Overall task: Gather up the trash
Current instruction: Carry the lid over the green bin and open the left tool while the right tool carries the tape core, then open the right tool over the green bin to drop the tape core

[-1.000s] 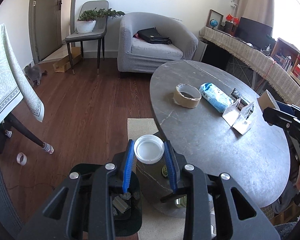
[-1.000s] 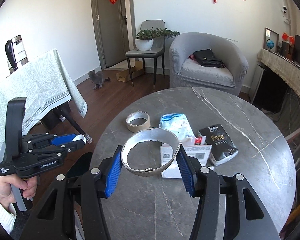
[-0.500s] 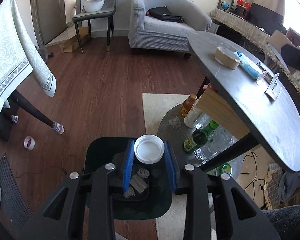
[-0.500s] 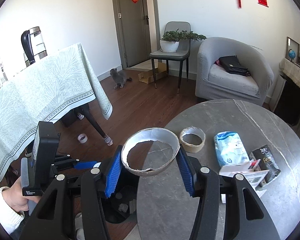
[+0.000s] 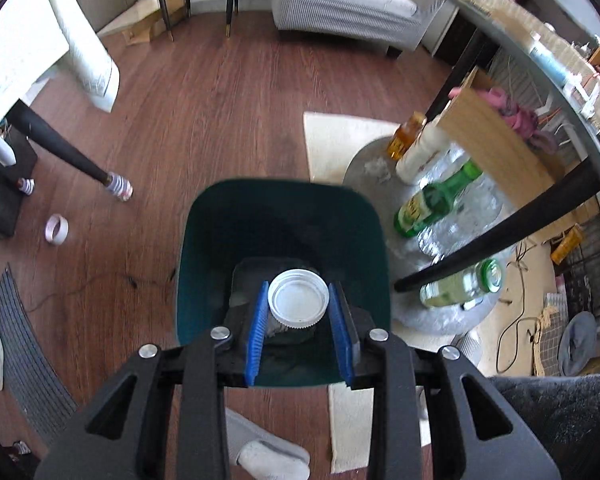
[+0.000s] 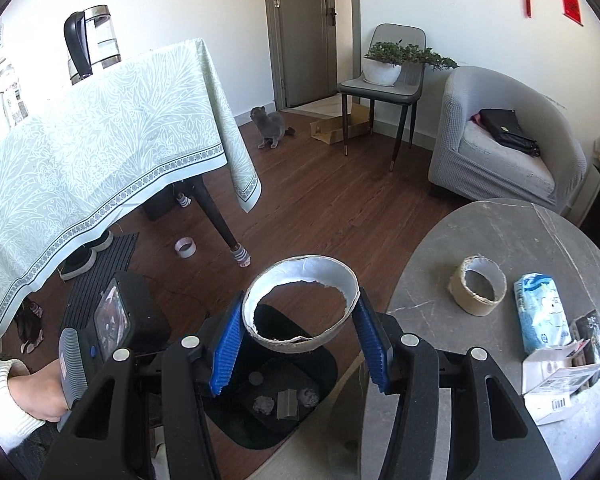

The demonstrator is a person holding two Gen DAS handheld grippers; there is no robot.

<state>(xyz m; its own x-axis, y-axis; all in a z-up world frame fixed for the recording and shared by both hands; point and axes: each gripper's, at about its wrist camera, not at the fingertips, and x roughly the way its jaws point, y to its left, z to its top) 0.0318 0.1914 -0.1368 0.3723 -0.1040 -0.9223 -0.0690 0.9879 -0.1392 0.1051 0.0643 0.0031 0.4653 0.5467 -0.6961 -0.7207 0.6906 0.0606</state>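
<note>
Both pairs of jaws were clamped when I looked: my left gripper (image 5: 299, 330) pinched a white plastic lid (image 5: 298, 302) between its blue pads, directly above the dark green bin (image 5: 204, 248) on the floor. My right gripper (image 6: 300, 342) squeezed a torn white cardboard ring (image 6: 300, 312) over the bin's opening, beside the grey tabletop (image 6: 540, 240), where a brown tape roll (image 6: 477, 291) and a blue tissue pack (image 6: 540, 312) lay.
</note>
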